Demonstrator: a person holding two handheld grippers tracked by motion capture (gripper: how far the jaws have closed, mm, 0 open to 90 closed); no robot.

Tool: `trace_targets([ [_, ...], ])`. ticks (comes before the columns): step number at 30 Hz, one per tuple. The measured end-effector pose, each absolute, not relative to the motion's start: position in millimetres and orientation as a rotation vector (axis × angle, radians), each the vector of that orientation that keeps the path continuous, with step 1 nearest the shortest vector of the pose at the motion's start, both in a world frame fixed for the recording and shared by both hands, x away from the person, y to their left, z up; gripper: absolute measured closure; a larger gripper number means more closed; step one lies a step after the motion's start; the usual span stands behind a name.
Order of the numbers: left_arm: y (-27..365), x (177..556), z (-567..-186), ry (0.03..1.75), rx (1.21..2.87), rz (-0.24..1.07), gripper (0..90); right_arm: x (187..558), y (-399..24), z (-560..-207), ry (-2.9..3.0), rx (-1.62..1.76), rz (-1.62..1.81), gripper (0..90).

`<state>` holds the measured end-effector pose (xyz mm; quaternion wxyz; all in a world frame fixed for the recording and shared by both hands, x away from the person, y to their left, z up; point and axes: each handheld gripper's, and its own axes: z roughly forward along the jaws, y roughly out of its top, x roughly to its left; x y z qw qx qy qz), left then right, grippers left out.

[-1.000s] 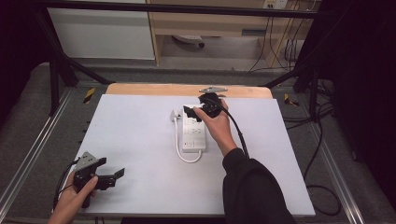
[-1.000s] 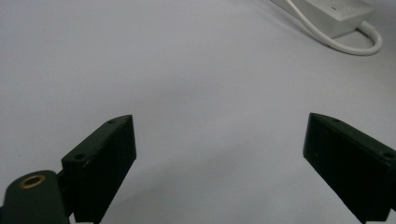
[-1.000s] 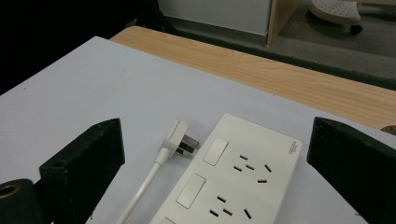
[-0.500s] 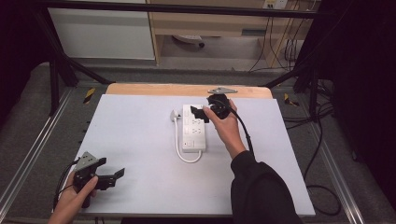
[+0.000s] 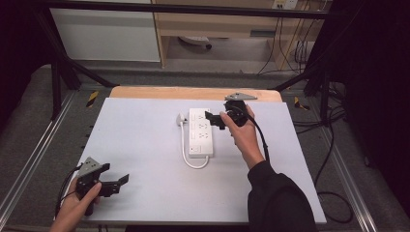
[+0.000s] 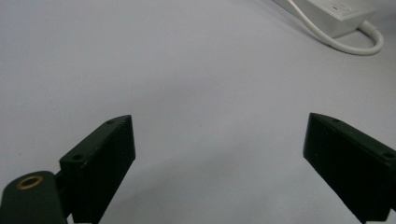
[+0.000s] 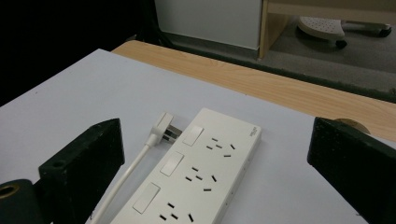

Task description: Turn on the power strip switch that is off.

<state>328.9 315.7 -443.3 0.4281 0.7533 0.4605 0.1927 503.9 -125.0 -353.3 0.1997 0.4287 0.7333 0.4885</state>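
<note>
A white power strip [image 5: 200, 131] lies flat near the middle of the white table [image 5: 145, 145], its long side running from near to far. Its white cord [image 5: 186, 150] loops out of the near end, runs up the strip's left side and ends in a plug [image 5: 181, 118] lying just beside the far left corner. The right gripper [image 5: 215, 119] hovers at the strip's far right edge, jaws spread wide and holding nothing; whether a jaw touches the strip is hard to tell from above. In the right gripper view the power strip [image 7: 194, 179] sits between the open jaws. The left gripper [image 5: 118, 182] rests at the near left corner, well apart from the strip, jaws also wide and empty.
</note>
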Motion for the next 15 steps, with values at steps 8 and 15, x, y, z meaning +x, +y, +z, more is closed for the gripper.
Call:
trace_targets([
  [8,316,329,-443,1.152,1.881,0.483,9.1,493,-137,-351,2.042,1.174,1.367,4.5],
  [15,316,328,-443,1.149,1.88,0.484,9.0,482,-151,-351,2.024,1.174,1.37,4.4],
])
